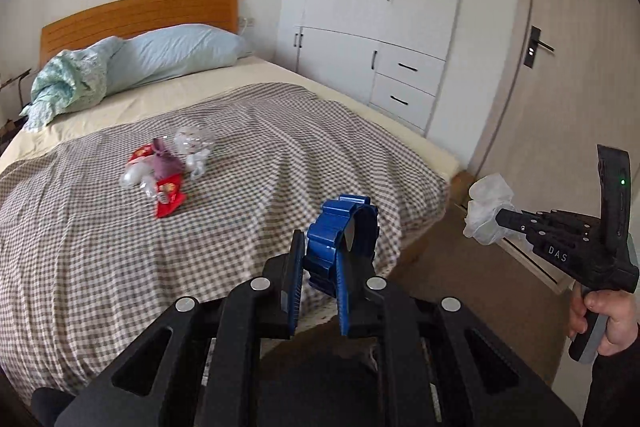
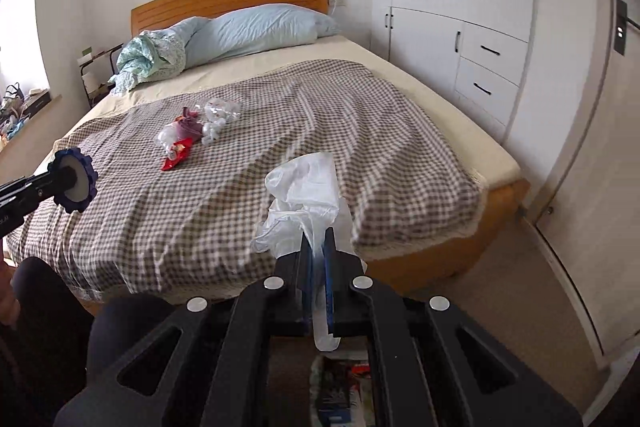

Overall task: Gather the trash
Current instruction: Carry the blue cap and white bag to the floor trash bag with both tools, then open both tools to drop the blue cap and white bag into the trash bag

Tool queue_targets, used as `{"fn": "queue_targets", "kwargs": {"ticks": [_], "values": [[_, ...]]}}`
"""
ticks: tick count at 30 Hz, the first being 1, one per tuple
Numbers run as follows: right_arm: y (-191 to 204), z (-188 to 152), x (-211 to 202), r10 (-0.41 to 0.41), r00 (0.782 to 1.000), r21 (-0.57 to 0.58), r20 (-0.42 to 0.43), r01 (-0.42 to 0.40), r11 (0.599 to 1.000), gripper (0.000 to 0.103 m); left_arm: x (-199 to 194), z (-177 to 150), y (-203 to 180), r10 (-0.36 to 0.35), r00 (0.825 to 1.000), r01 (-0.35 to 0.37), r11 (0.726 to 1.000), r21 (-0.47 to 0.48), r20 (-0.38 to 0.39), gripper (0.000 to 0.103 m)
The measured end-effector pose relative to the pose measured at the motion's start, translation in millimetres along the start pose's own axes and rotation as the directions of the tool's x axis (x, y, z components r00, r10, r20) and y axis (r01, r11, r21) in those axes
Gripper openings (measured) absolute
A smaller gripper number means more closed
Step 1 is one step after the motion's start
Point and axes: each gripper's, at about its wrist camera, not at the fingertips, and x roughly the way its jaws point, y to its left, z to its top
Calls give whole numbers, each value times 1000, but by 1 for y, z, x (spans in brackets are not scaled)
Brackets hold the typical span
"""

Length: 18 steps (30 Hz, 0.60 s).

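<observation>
Left gripper (image 1: pixel 338 259) is pinched on a blue toothed roll (image 1: pixel 342 235), apparently the core of a bag roll; rigid plastic, light, sits firm between the pads. Right gripper (image 2: pixel 316 267) is clamped on a crumpled white bag (image 2: pixel 304 195): thin film, nearly weightless, slippery, bunched above the jaws with a tail hanging below them.

Trash pile (image 1: pixel 160 171) lies mid-bed (image 1: pixel 360 163) on the checked cover, well apart from both grippers and ahead of them, left of each one's line. It holds red wrappers, a crushed clear bottle, a purple scrap and white bits, touching or overlapping.

Judged handling: all light. Wrappers are soft and slick; pinch a folded edge. The bottle is springy and may skid; take its neck or a crease. Both grippers are occupied.
</observation>
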Motion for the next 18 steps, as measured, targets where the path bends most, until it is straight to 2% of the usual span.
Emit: {"fn": "queue_targets", "kwargs": {"ticks": [4,8,10,12,16,18], "values": [[-35,-39,-8,-47,997,27,-53,48,998,5,24,-4,-49,-93,994,97,993,70,-63,12],[-64,-96,5,-59,985,79,-161,73,994,5,67,-25,-97,-178,965,204,971,126,-192,12],[-78,-129,23,-66,969,113,-237,95,989,5,94,-42,-124,-212,937,259,955,146,-278,12],[-92,-164,41,-57,948,159,-313,112,981,5,123,-62,-148,-220,901,296,942,158,-373,12],[-111,-231,82,-42,883,207,-467,155,966,5,173,-107,-194,-208,828,362,908,212,-521,12],[-119,-259,102,-17,854,242,-520,166,956,5,194,-124,-210,-186,798,373,900,227,-573,12]]}}
